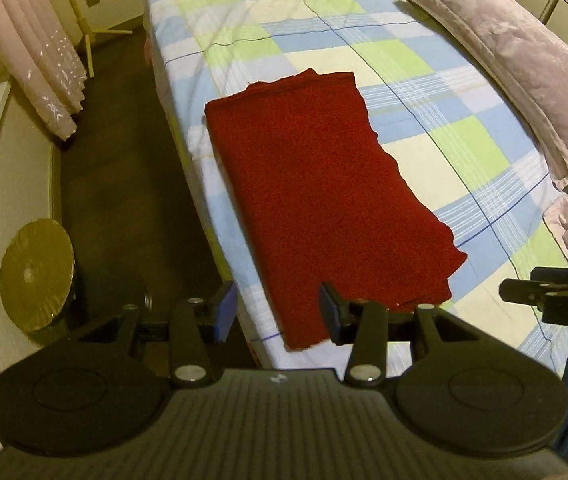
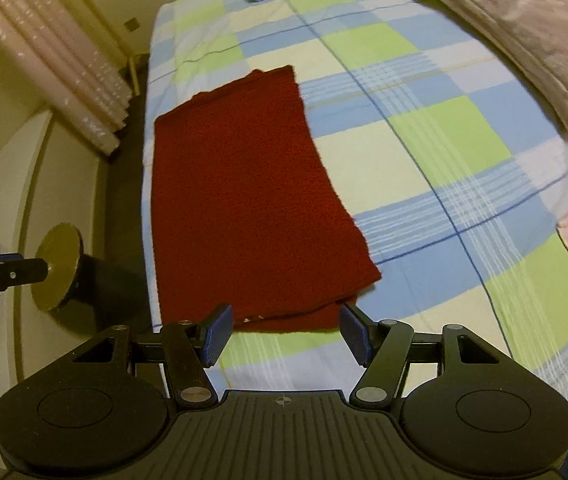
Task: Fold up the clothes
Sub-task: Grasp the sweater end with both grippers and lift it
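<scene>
Folded red cloth [image 1: 316,208] flat on checked bed [image 1: 444,152], both claws (left [image 1: 278,312], right [image 2: 284,334]) released, empty.

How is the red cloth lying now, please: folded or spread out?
Folded: the red cloth lies as a long flat strip, with stacked layer edges showing at its near end.
</scene>
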Tool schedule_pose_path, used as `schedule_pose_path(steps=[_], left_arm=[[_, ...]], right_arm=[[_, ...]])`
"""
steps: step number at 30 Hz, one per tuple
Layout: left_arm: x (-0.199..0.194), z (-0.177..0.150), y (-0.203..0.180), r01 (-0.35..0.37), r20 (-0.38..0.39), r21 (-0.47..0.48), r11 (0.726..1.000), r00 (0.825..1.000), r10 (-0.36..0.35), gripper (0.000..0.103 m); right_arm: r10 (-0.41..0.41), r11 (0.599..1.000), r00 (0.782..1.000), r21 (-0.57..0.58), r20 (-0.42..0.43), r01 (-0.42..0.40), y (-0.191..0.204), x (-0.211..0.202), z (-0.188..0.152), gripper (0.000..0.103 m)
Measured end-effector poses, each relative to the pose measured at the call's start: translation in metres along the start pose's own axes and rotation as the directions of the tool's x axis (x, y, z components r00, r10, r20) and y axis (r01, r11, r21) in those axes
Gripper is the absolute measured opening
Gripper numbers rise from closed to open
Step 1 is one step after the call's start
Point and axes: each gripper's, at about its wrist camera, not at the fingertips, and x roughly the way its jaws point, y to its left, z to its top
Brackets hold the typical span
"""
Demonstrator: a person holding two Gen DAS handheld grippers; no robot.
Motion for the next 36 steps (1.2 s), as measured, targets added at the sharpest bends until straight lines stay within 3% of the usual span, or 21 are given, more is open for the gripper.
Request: schedule_pose_path(steps=[4, 7, 12, 15, 19, 24, 27, 33, 36], left_arm=[[0.002, -0.004, 0.0, 0.009, -0.004, -0.036, 0.999, 1.0, -0.009, 0.04], [0.009, -0.01, 0.015, 0.102, 0.013, -0.12, 0.988, 0.995, -0.101, 0.04], [0.035, -0.035, 0.049, 0.261, 0.06, -0.279, 0.924, 0.965, -0.255, 0.04], [0.06, -0.049, 0.06, 0.292, 0.051, -0.344, 0.892, 0.955, -0.293, 0.04], [0.103, -0.066, 0.07, 0.333, 0.065, -0.408, 0.85, 0.939, -0.337, 0.04], [0.159, -0.079, 0.083, 0.353, 0.08, -0.486, 0.8, 0.929, -0.361, 0.04], [0.183, -0.084, 0.092, 0.377, 0.107, -0.532, 0.758, 0.918, -0.381, 0.04], [0.218, -0.088, 0.105, 0.441, 0.184, -0.558, 0.703, 0.892, -0.413, 0.04], [0.234, -0.089, 0.112, 0.456, 0.21, -0.554, 0.696, 0.886, -0.414, 0.04]], right_arm=[[0.012, 1.0, 1.0, -0.014, -0.018, -0.012, -0.007, 0.008, 0.001, 0.062], [0.019, 1.0, 0.999, -0.023, -0.034, -0.02, -0.016, 0.015, 0.001, 0.062], [0.082, 0.996, 0.996, 0.021, -0.03, -0.081, -0.053, 0.027, 0.005, 0.062], [0.159, 0.984, 0.987, 0.086, -0.026, -0.157, -0.083, 0.038, 0.009, 0.062], [0.287, 0.944, 0.958, 0.178, -0.03, -0.277, -0.126, 0.06, 0.014, 0.062], [0.38, 0.896, 0.925, 0.255, -0.021, -0.363, -0.173, 0.105, 0.019, 0.062], [0.452, 0.839, 0.892, 0.345, -0.013, -0.42, -0.198, 0.139, 0.02, 0.062], [0.519, 0.798, 0.855, 0.361, -0.004, -0.483, -0.214, 0.184, 0.036, 0.062], [0.577, 0.773, 0.816, 0.338, -0.024, -0.537, -0.213, 0.202, 0.05, 0.062]])
